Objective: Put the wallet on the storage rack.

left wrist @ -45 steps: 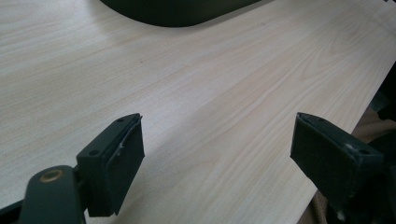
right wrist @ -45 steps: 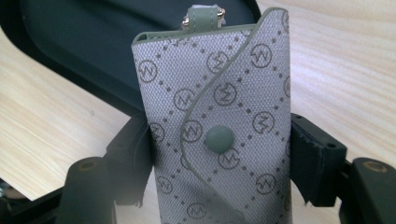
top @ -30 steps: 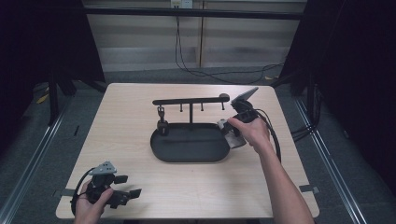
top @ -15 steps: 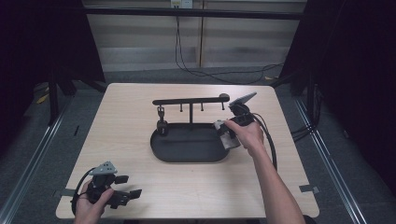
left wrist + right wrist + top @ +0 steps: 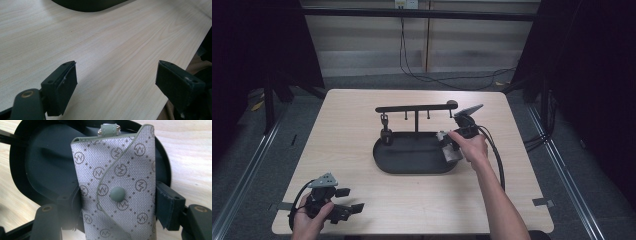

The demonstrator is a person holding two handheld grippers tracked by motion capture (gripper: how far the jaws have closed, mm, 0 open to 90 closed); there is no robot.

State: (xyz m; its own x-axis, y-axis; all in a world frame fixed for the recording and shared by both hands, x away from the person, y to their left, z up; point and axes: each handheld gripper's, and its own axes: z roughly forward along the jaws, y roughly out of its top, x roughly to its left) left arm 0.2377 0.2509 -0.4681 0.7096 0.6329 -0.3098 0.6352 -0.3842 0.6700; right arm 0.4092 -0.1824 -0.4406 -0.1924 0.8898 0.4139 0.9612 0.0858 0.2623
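Lowered since the earlier frame: right gripper (image 5: 451,146), now down over the tray's right end, jaws clenched on the key pouch (image 5: 117,187).

Key pouch: grey woven fabric, printed monogram rings and dots, sage piping, curved flap with round snap, small metal-ended tab on top. Held upright over the tray (image 5: 42,167); release there looks imminent.

Tray: black, oval, matte, shallow, with a hook rail (image 5: 416,107) above.

Left gripper (image 5: 343,210): jaws released, nothing between, resting low at the near left.

Surface (image 5: 120,47): pale wood grain.
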